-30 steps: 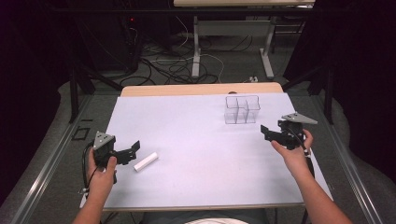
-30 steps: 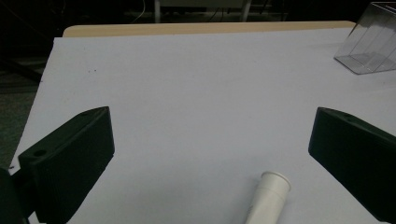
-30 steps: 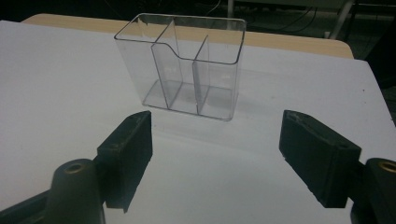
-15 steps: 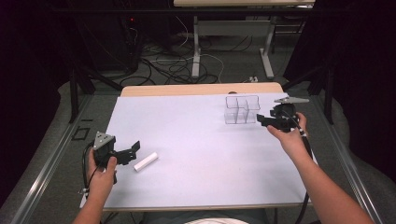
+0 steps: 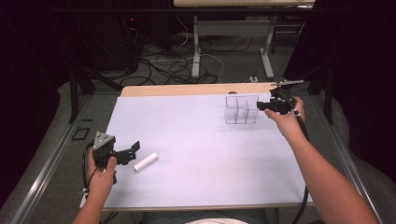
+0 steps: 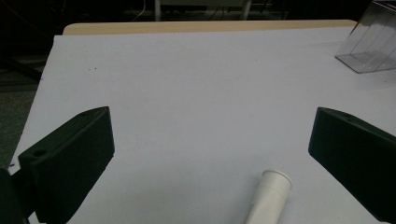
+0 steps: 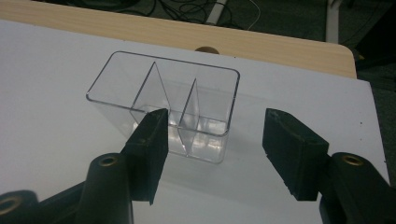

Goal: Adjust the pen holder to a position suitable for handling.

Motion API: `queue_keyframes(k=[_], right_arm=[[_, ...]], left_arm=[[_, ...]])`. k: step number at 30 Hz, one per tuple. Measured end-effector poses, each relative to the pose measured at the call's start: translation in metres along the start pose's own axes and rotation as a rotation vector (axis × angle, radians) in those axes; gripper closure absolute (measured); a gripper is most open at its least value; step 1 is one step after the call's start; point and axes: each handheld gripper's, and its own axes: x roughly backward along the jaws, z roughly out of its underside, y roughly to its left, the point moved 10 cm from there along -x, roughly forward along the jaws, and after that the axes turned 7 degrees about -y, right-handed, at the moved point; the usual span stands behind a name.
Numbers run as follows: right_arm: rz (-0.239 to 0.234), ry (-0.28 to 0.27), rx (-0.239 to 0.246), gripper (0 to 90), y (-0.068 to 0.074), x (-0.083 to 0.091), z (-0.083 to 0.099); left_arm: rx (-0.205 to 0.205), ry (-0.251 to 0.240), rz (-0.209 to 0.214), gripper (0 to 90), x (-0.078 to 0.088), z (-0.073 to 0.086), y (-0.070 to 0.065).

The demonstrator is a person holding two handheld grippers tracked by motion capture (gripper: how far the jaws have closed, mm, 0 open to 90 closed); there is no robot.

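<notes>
The right gripper (image 5: 261, 106), jaws half-spread and just closing with nothing between, is nearing the clear divided box (image 5: 241, 110) at upper right; it should straddle one wall squarely. The left gripper (image 5: 133, 150) is gaping beside the white tube (image 5: 145, 161).

left gripper view: white tube (image 6: 268, 198) cut off by bottom edge; clear divided box (image 6: 371, 44) cropped at the right edge. right gripper view: one jaw covers part of the box's near wall
</notes>
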Motion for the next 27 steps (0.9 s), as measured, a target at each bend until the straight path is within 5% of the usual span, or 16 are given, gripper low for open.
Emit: queue_keyframes(k=[13,27], right_arm=[[0.063,0.06,0.004,48.5,-0.01,-0.028,-0.004],[0.074,0.122,-0.066,60.9,-0.019,-0.051,0.005]], left_arm=[[0.0,0.0,0.001,0.6,-0.001,0.001,0.0],[0.003,0.005,0.001,0.6,0.0,0.001,0.0]])
